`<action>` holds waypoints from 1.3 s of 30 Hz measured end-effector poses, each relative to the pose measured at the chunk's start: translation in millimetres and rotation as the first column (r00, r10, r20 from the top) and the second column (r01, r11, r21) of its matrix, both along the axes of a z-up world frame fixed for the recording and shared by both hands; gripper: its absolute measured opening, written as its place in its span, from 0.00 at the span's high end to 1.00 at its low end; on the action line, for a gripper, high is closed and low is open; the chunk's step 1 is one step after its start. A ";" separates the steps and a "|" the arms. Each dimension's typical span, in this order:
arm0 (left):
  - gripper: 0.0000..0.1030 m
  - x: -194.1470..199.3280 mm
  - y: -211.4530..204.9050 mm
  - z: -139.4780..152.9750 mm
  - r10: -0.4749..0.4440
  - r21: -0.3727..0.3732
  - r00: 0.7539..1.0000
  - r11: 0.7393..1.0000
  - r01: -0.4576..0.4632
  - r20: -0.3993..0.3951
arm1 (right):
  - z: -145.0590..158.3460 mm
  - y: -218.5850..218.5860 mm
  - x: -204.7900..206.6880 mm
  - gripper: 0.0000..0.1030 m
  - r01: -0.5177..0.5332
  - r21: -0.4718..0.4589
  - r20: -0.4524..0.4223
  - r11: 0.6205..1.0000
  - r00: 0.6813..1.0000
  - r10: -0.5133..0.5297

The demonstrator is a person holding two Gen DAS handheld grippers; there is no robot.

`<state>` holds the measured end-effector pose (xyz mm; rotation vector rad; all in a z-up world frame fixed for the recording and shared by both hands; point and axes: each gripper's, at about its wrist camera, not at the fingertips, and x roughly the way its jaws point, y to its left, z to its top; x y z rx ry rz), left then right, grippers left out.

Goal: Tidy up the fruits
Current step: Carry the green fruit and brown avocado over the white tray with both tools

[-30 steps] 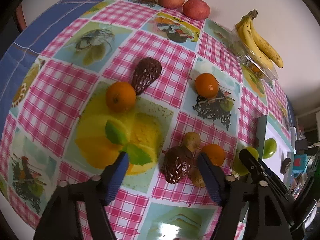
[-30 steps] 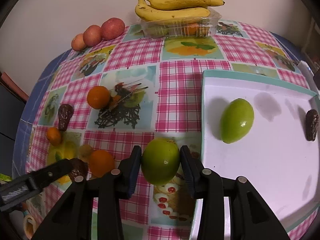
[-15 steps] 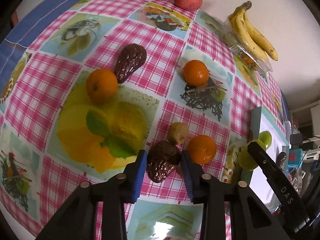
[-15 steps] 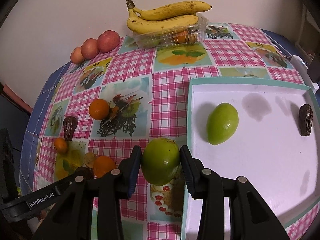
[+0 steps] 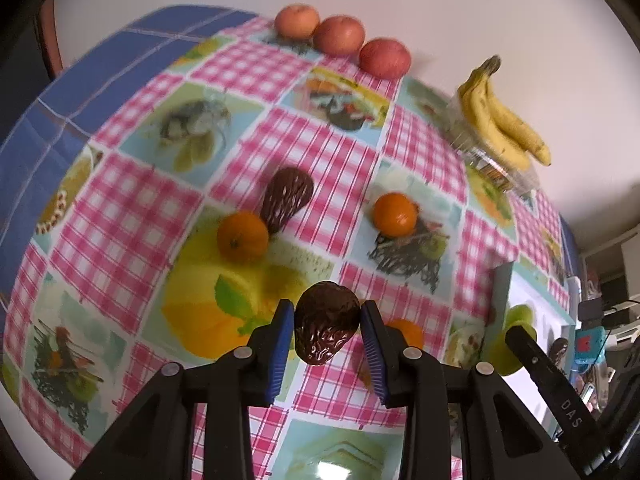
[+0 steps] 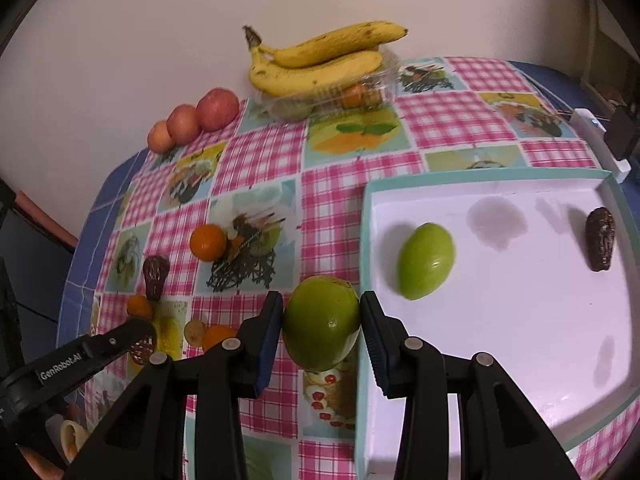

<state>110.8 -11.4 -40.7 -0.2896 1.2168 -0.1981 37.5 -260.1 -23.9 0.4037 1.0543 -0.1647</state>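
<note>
Holding both loads steady is what the step in hand calls for: the left gripper (image 5: 326, 330) is clamped on a dark wrinkled fruit (image 5: 326, 326), which appears lifted clear of the checked tablecloth (image 5: 344, 168), and the right gripper (image 6: 322, 328) is clamped on a green fruit (image 6: 322, 326) just beside the left rim of the white tray (image 6: 366, 216). A second green fruit (image 6: 426, 260) lies inside the tray near its left edge, and another dark fruit (image 6: 600, 238) near its right edge (so like is probably meant to go beside like). The green fruit should be carried over the raised rim, not dragged across it, and lowered onto bare tray floor before the jaws are parted. Being round, it may roll if released from a height. The oranges (image 5: 394, 214) are left on the cloth.
</note>
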 end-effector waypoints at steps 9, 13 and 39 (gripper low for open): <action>0.65 -9.6 -21.6 21.5 -0.032 -0.016 0.997 0.999 0.033 0.066 | 6.0 -50.6 -23.5 0.60 0.132 -0.030 -0.031 0.991 0.991 -0.133; 0.65 -16.8 -37.0 26.8 -0.063 -0.022 0.995 0.998 0.065 0.076 | 7.4 -82.4 -39.9 0.60 0.207 -0.065 -0.052 0.976 0.976 -0.210; 0.65 -108.1 -216.2 20.5 -0.540 0.079 0.834 0.841 0.535 0.109 | 15.0 -210.6 -127.5 0.60 0.470 -0.153 -0.083 0.869 0.871 -0.485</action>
